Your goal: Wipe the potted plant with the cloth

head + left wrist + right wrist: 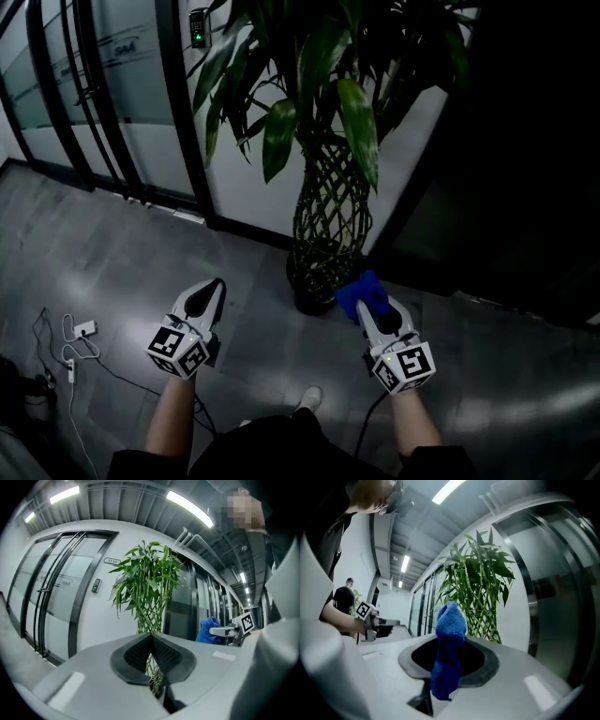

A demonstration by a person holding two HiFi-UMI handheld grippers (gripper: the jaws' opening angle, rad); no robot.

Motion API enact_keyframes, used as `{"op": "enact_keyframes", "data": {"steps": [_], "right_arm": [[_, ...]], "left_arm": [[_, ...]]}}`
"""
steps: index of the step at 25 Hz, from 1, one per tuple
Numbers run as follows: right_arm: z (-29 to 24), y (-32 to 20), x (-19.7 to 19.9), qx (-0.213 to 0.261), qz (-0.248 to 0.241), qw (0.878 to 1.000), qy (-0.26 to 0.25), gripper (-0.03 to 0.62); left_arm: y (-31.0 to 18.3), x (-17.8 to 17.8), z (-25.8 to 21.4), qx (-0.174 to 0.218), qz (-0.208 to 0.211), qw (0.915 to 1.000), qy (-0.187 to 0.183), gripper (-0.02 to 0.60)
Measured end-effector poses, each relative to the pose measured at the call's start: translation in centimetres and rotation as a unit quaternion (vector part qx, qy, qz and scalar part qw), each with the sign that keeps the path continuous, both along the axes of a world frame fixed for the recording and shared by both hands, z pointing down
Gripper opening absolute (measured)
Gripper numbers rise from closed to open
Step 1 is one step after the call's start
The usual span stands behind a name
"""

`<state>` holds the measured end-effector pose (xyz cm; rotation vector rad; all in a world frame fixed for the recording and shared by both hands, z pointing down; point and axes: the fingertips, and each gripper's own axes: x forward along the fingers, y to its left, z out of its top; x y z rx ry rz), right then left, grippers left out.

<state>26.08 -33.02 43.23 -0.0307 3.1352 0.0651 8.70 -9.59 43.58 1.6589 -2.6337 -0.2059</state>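
Standing before the potted plant (328, 211), we see glossy grey floor (122, 253) lying open between its pot and our left gripper (210, 298), whose jaws are pressed together on nothing. Our right gripper (373, 306) pinches the fuzzy blue cloth (359, 291) near the plant's braided lattice stem. Glass doors (84, 84) stand at the left.

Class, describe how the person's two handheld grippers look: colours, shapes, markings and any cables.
Both grippers, left gripper and right gripper, have pale grey tapered bodies with black ribbed jaw pads. Each carries a white cube printed with black square markers. A dark cable trails from the right one.
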Motion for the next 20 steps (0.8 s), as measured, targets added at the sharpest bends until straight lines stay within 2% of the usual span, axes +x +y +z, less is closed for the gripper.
{"op": "enact_keyframes", "data": {"steps": [3,6,10,12,15,20], "right_arm": [[1.4,4.1,2.0,0.003,0.031,0.999,0.021,0.112],[2.0,8.8,3.5,-0.001,0.049,0.999,0.019,0.112],[2.3,14.1,5.1,0.024,0.044,0.998,0.036,0.111],[1.0,15.2,5.3,0.033,0.042,0.998,0.034,0.112],[-1.0,16.1,5.8,0.023,0.050,0.998,0.007,0.112],[-3.9,16.7,6.4,0.044,0.048,0.998,-0.016,0.112]], "left_arm": [[5.4,0.9,0.2,0.007,0.008,0.9999,0.001,0.006],[11.1,1.4,0.9,0.008,-0.002,0.9999,0.007,0.006],[16.1,2.3,2.8,-0.004,-0.006,0.9996,0.028,0.006],[17.5,2.2,2.8,-0.005,0.003,0.9996,0.029,0.006],[19.2,2.2,1.7,0.000,0.006,0.9996,0.028,0.006],[18.1,3.4,0.2,0.000,0.042,0.9991,0.010,0.006]]}}
